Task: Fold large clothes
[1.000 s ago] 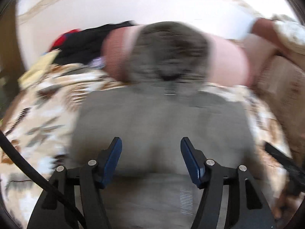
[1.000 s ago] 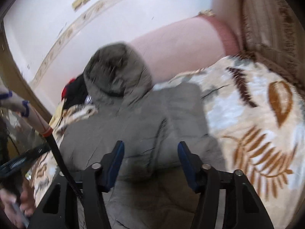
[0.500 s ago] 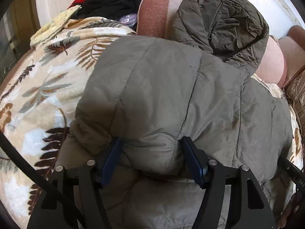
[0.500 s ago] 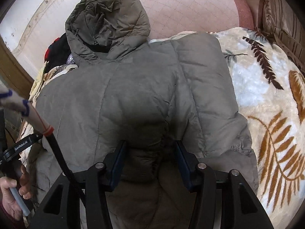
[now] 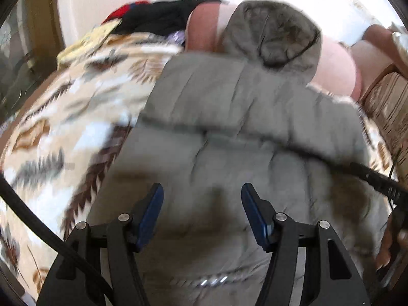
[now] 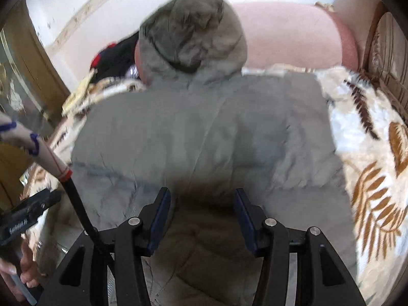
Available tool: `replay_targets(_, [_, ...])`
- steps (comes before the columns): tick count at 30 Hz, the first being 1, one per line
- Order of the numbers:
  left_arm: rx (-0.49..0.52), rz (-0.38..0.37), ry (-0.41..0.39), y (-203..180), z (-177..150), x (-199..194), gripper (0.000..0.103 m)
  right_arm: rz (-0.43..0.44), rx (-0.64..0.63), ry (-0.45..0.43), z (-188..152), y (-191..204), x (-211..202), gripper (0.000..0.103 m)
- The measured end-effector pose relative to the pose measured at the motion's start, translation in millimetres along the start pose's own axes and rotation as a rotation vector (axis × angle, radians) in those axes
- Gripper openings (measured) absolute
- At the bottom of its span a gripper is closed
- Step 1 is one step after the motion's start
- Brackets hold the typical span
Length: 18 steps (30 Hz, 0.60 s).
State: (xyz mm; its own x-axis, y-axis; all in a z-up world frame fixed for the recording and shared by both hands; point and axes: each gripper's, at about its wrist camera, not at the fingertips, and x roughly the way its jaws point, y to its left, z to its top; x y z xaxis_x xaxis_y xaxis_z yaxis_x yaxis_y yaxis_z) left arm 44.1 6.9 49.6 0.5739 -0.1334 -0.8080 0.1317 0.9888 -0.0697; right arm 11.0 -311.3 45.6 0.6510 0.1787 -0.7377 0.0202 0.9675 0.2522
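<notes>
A grey-olive hooded puffer jacket [image 5: 229, 97] lies spread on a leaf-patterned blanket [image 5: 63, 127], its hood [image 5: 275, 33] resting against a pink bolster. A folded band of it crosses the body in the left wrist view. My left gripper [image 5: 202, 199] hovers over the lower part of the jacket. Its jaws are closing, with fabric below them and no pad pressing on it. In the right wrist view the jacket [image 6: 204, 127] fills the middle. My right gripper [image 6: 202, 204] stands open over a shadowed patch near the hem, gripping nothing.
A pile of dark and red clothes [image 5: 158, 17] sits at the far left of the bed. The pink bolster [image 6: 288, 33] runs along the wall, with a striped cushion [image 6: 387, 51] to the right. A person's hand [image 6: 23, 275] shows at the lower left. A black cable [image 5: 33, 219] trails at the left.
Half a second ago both pairs of fingers were sunk around puffy folds of the jacket. Now both have drawn back toward the hem and the fold lies flat across the jacket.
</notes>
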Motion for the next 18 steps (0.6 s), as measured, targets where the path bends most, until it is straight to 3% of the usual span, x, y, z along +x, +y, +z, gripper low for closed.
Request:
replay_targets(4, [-0.019,0.047,0.09,11,-21,29,0.063,-0.027,-0.007,0.092,-10,2,27,0.056])
replay_targets(6, [0.013,0.069,0.072,5,-23,23,0.063,-0.035,-0.008,0.101,-12,4,28,0.056])
replay_targets(12, [0.019,0.008,-0.026,9,-27,-35,0.063,0.015,-0.003,0.011,-20,8,-24,0.056])
replay_targets(14, [0.001,0.008,-0.042,26,-31,-54,0.069,0.034,0.024,-0.019,-28,2,-44,0.057])
replay_targets(18, [-0.061,0.059,-0.036,80,-56,-83,0.07,0.039,0.077,-0.054,-65,-26,-83,0.059])
